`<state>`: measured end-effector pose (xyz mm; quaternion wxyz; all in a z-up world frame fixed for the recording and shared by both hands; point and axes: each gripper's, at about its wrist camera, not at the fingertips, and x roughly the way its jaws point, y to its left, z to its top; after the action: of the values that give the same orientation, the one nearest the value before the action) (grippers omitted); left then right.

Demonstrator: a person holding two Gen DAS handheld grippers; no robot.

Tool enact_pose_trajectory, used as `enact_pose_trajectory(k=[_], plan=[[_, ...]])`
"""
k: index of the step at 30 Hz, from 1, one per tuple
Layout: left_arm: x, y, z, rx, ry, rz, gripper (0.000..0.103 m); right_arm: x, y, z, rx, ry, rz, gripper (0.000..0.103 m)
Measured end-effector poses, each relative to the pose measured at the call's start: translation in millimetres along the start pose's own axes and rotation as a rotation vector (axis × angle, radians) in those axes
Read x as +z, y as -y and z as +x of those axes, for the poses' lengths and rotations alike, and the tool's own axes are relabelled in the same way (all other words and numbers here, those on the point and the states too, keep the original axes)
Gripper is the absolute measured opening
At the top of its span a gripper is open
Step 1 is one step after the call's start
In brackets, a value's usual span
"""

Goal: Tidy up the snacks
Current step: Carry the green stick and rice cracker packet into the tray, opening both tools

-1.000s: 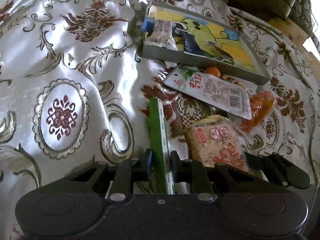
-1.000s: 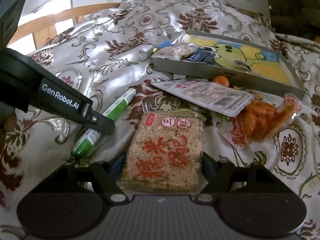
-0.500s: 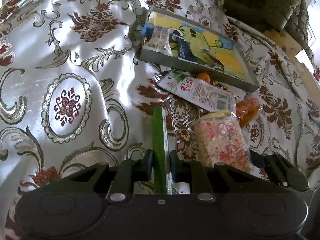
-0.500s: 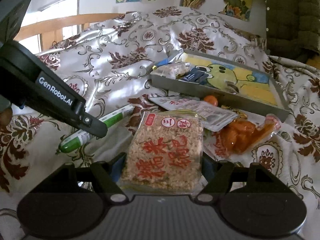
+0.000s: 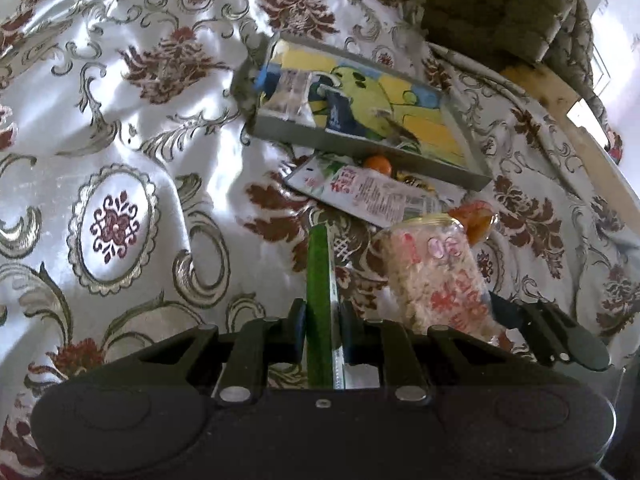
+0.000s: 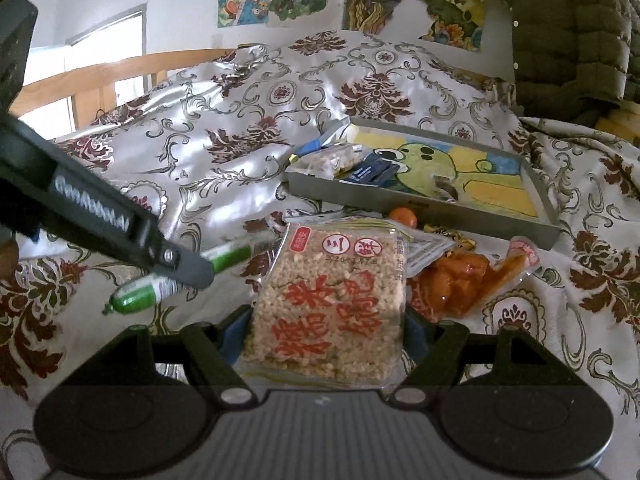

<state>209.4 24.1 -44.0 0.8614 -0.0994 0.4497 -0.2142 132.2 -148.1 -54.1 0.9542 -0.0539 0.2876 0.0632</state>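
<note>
Currently held short of the tray (image 6: 420,204): green sausage stick (image 5: 320,300) pinched narrow in my left gripper (image 5: 322,320), rice-crisp pack (image 6: 332,300) clamped wide in my right gripper (image 6: 326,328); slick wrappers may slip out.

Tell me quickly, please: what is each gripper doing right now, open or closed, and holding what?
Left gripper: closed on the green stick snack.
Right gripper: closed on the rice cracker pack.
</note>
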Motion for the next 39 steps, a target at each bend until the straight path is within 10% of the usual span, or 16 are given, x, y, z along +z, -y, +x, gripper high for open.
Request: enact_pose_trajectory(k=[19, 30, 39], plan=[[27, 12, -7, -0.142, 0.203, -0.017, 0.018, 20, 30, -8, -0.016, 0.076, 0.13, 0.079], [100, 33, 61, -0.289, 0.28, -0.113, 0.018, 49, 87, 9, -0.075, 0.142, 0.33, 0.079], [139, 24, 123, -0.27, 0.342, -0.202, 0.018, 88, 155, 68, -0.126, 0.163, 0.504, 0.08]])
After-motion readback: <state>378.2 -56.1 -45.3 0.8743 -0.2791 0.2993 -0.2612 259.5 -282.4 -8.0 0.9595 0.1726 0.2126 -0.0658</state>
